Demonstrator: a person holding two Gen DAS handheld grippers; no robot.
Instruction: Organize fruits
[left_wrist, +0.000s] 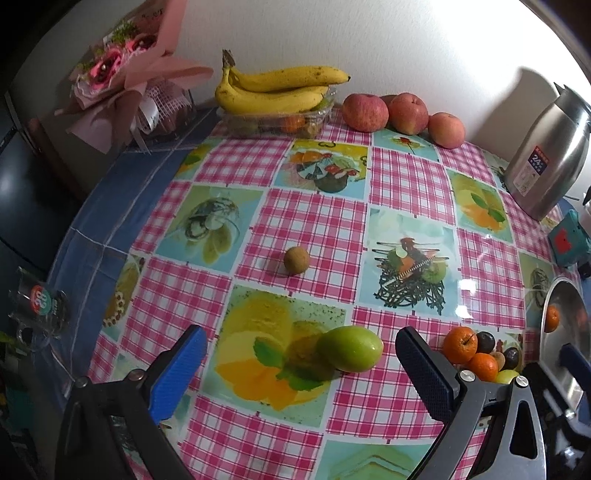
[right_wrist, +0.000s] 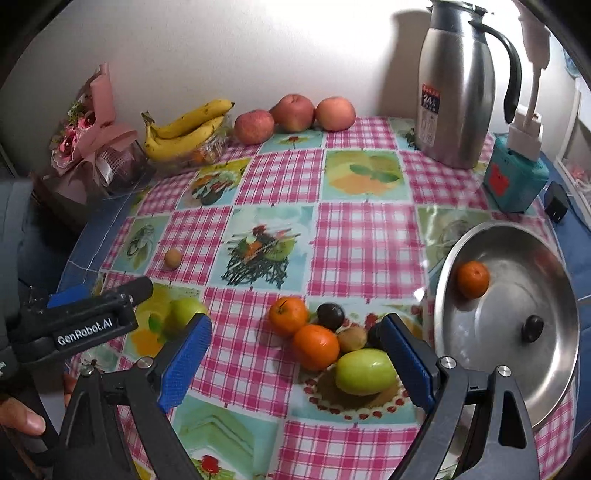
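The right gripper (right_wrist: 295, 362) hangs with fingers spread over a fruit cluster: two oranges (right_wrist: 288, 315), dark fruits, a green fruit (right_wrist: 365, 371). At 3 o'clock, the steel bowl (right_wrist: 554, 376) already holds one orange (right_wrist: 472, 278), likely the collecting point. The left gripper (left_wrist: 301, 365), equally spread, frames another green fruit (left_wrist: 351, 352).

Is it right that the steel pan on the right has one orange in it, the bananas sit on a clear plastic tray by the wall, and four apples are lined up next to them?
Not quite: there are three apples, not four, as the right wrist view shows plainly. The rest holds: one orange lies in the steel pan, and the bananas rest on the clear plastic tray by the wall.
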